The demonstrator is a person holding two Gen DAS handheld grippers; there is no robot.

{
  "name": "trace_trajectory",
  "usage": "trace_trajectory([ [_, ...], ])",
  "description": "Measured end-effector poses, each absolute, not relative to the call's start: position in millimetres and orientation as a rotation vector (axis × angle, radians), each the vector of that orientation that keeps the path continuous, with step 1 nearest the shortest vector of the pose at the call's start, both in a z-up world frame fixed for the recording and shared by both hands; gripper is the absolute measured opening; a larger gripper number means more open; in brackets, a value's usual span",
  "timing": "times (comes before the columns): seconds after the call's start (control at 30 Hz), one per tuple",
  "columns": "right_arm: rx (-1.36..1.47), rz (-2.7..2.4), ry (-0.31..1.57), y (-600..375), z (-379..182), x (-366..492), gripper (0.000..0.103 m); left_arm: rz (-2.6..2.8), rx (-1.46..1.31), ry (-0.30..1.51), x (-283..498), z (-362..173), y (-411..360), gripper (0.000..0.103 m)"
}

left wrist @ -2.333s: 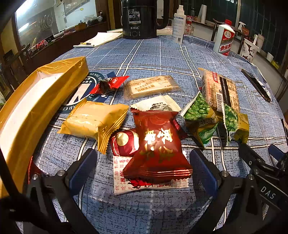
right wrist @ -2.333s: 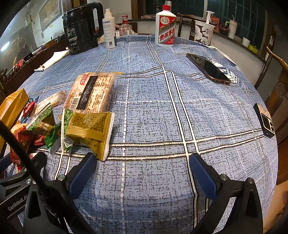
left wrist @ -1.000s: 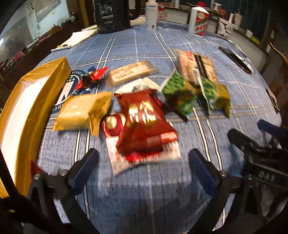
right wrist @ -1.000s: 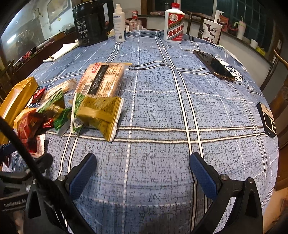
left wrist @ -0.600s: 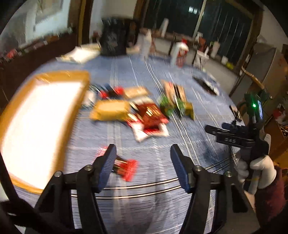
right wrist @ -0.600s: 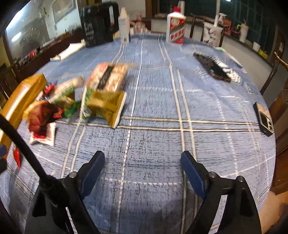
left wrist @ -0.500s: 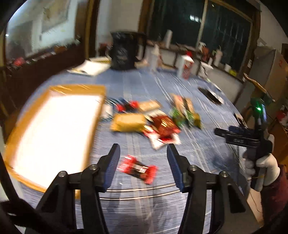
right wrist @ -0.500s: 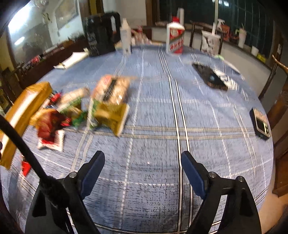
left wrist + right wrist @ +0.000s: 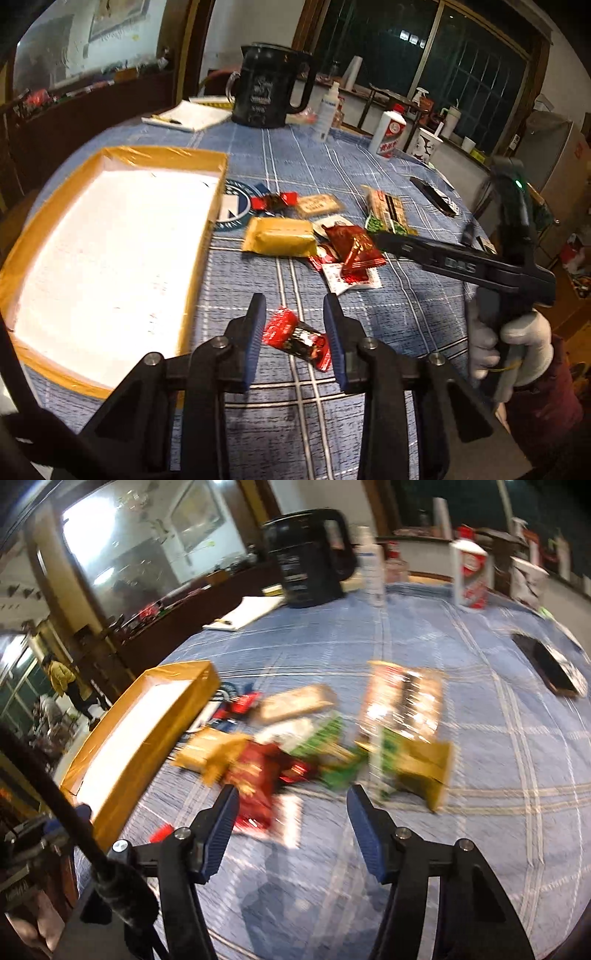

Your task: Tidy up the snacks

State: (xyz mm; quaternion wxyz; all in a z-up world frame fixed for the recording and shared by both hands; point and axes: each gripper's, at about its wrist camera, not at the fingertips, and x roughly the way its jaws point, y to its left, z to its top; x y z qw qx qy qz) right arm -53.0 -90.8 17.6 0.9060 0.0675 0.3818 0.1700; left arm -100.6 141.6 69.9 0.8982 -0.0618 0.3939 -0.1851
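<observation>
My left gripper (image 9: 294, 325) is open, its blue pads on either side of a small red candy wrapper (image 9: 297, 338) lying on the blue tablecloth, without touching it. A gold-rimmed white tray (image 9: 110, 236) lies to its left. Beyond are a gold packet (image 9: 279, 236), a red packet (image 9: 354, 247) and a green packet (image 9: 386, 225). My right gripper (image 9: 290, 805) is open and empty above the snack pile; it also shows in the left wrist view (image 9: 461, 262). The right wrist view is blurred: red packet (image 9: 255, 771), yellow-green packet (image 9: 421, 764), tray (image 9: 147, 723).
A black kettle (image 9: 269, 88), a spray bottle (image 9: 327, 112), a white liquor bottle (image 9: 389, 134), a notepad (image 9: 188, 116) and a paper cup (image 9: 426, 146) stand at the far side. A dark phone (image 9: 436, 195) lies right. A clear cracker pack (image 9: 404, 698) lies behind the pile.
My left gripper has pulled back and up from the snack pile, narrowed its jaws and now straddles the small red candy. My right gripper has swung left over the pile, jaws narrower.
</observation>
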Motion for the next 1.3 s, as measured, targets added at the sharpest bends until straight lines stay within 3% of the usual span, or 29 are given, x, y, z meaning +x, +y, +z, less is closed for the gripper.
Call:
trace_trajectory([
  [0.13,0.084,0.348,0.816,-59.6,9.0,-35.1,0.06,-0.408,-0.096,0.844,-99.7,63.3,133.3,0.041],
  [0.2,0.062,0.336,0.835,-52.0,1.7,-29.2,0.051,-0.434,-0.073,0.86,-100.9,58.5,125.7,0.041],
  [0.27,0.057,0.343,0.853,-49.6,-3.2,-25.0,0.034,-0.437,-0.05,0.873,-100.3,53.4,118.5,0.041],
  [0.4,0.078,0.356,0.842,-53.9,-2.2,-31.4,0.029,-0.437,-0.013,0.899,-98.4,43.6,106.6,0.042],
  [0.6,0.118,0.374,0.815,-63.7,2.0,-42.7,0.029,-0.39,0.078,0.922,-99.3,24.9,89.2,0.045],
  [0.77,0.153,0.39,0.792,-69.1,7.0,-51.2,0.029,-0.366,0.138,0.884,-106.2,20.2,77.7,0.028],
  [0.93,0.156,0.393,0.768,-71.8,15.1,-62.8,0.028,-0.379,0.078,0.847,-113.8,32.3,87.4,0.02],
  [1.0,0.163,0.392,0.755,-74.1,19.7,-68.7,0.028,-0.395,0.032,0.82,-117.8,43.7,97.9,0.001],
  [1.3,0.147,0.401,0.69,-70.1,50.9,-94.8,0.028,-0.372,-0.14,0.723,-127.0,88.1,162.7,0.0],
])
